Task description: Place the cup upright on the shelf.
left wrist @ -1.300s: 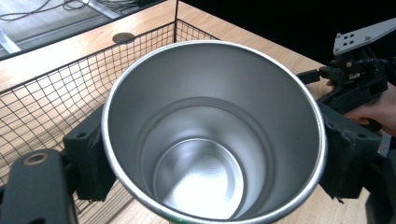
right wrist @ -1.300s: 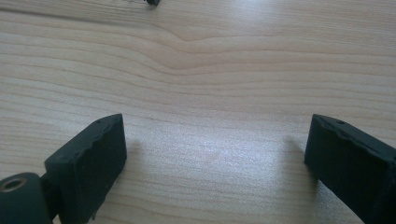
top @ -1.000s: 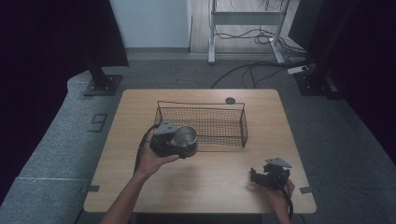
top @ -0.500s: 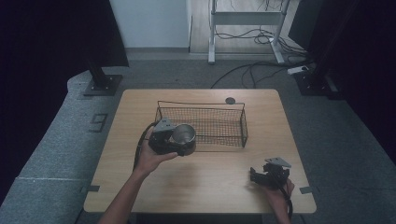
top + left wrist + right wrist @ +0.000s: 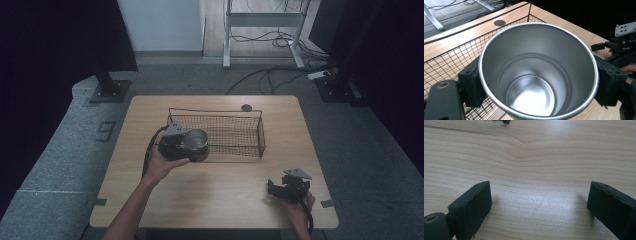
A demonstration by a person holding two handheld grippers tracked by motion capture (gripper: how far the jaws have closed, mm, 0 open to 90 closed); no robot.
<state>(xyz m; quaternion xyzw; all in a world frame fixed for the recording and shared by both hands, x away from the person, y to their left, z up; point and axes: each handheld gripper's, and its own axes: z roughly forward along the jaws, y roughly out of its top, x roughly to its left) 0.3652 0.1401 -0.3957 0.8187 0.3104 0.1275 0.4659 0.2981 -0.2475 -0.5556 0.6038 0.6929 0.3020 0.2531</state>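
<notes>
High view: a person at a wooden table (image 5: 215, 190) holds a two-jaw gripper in each hand. The left gripper (image 5: 192, 146) is clamped on a steel cup (image 5: 195, 141), held upright at the near left corner of a black wire basket (image 5: 250, 135) that stands across the far middle of the tabletop. From above, the cup sits right at the basket's near left edge; whether it is over the rim or just outside it cannot be told. A round cable hole (image 5: 246, 107) lies in the table just beyond the basket's far side.

Left gripper view: the steel cup (image 5: 536, 75) opens toward the camera, its shiny interior bare, with one black jaw pressed against each side of its wall. The wire basket (image 5: 454, 62) spreads behind and to the left of it, and the right gripper (image 5: 609, 46) appears farther off at the right edge.

At the near right corner of the table, well apart from the basket, the right gripper (image 5: 272, 186) rests low over the wood in the person's hand (image 5: 299, 205). Right gripper view: its two black jaws stand wide apart with bare wood grain (image 5: 536, 182) between them, holding nothing.
</notes>
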